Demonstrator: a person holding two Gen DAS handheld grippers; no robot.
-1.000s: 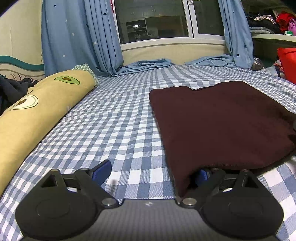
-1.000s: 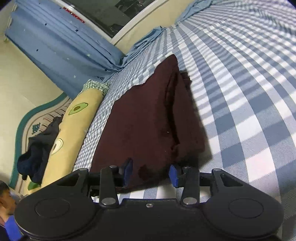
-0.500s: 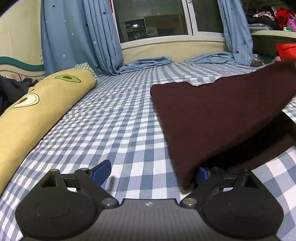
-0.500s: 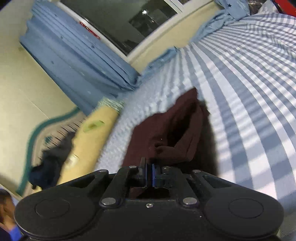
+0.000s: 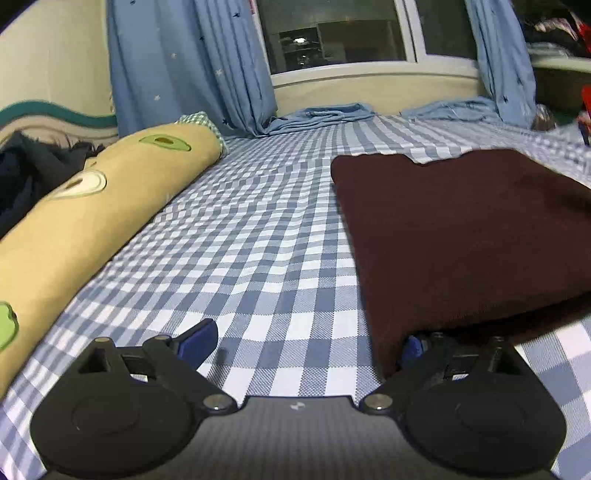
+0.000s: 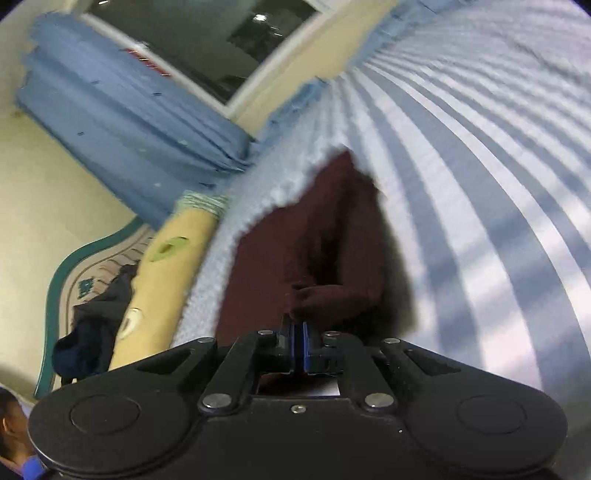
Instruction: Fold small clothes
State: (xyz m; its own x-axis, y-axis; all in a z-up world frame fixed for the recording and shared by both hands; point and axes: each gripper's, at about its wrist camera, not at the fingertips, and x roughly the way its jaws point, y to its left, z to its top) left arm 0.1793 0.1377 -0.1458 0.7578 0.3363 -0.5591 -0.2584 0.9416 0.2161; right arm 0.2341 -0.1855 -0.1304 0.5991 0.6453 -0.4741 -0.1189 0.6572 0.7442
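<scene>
A dark maroon garment lies on the blue checked bed sheet, its near right part raised off the bed. My left gripper is open at the garment's near left corner; its right finger is tucked under the cloth edge and its left finger rests over bare sheet. My right gripper is shut on a bunched edge of the maroon garment and holds it lifted above the bed.
A long yellow avocado-print bolster lies along the left side, with dark clothes behind it. Blue curtains and a window stand at the far end. The sheet stretches to the right of the garment.
My right gripper closed on the garment's near right edge and lifted it, tilting as it rose. The left gripper stayed open at the left corner and barely moved.
</scene>
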